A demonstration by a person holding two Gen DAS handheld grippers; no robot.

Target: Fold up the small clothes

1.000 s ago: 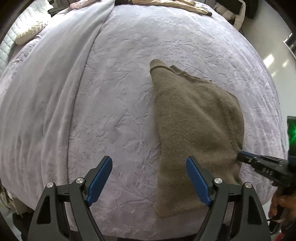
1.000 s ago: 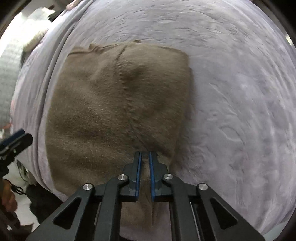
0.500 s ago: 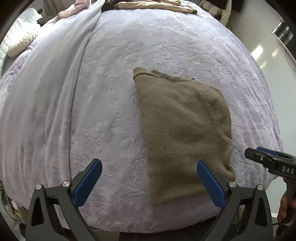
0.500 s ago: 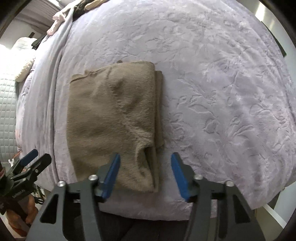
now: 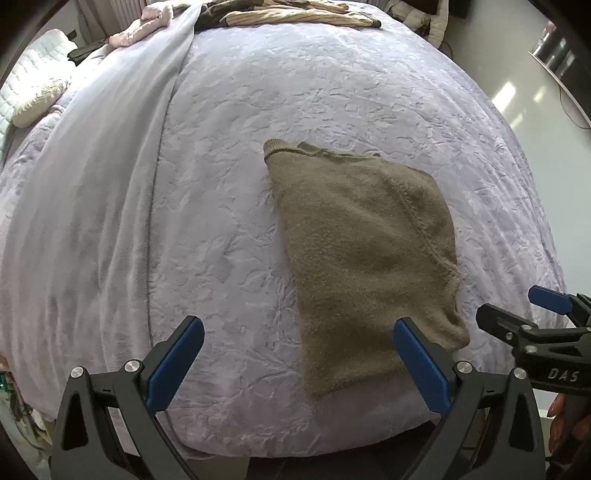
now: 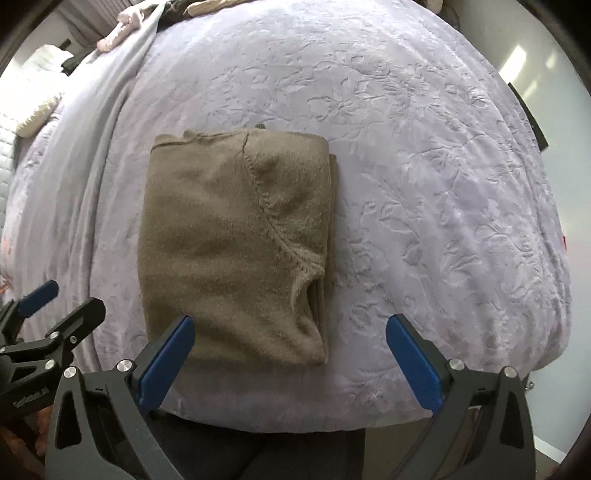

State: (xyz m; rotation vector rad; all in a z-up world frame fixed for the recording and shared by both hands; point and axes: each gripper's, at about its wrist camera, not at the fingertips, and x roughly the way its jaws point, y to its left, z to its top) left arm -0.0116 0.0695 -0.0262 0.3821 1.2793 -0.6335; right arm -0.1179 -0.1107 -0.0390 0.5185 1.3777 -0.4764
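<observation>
A folded brown knit sweater [image 5: 362, 251] [image 6: 229, 236] lies flat on the lavender embossed bed cover [image 5: 221, 184] [image 6: 424, 184], near the bed's front edge. My left gripper [image 5: 298, 323] hangs above the sweater's left near corner, wide open and empty. My right gripper [image 6: 290, 319] hovers over the sweater's near right corner. Its jaws are opening and nothing sits between them. Each gripper also shows in the other's view: the right gripper [image 5: 509, 301] at the right edge, the left gripper [image 6: 74, 295] at the left edge.
A smooth grey-lilac blanket [image 5: 92, 184] covers the bed's left side. More clothes [image 5: 295, 14], a pink garment [image 5: 144, 26] and a white pillow [image 5: 33, 99] lie at the far end. A hand [image 5: 569, 424] holds the right gripper. The bed's front edge drops off just below the sweater.
The right gripper let go of the sweater's near edge, opened wide and rose. The left gripper widened a little and lifted too. The sweater stays folded on the bed.
</observation>
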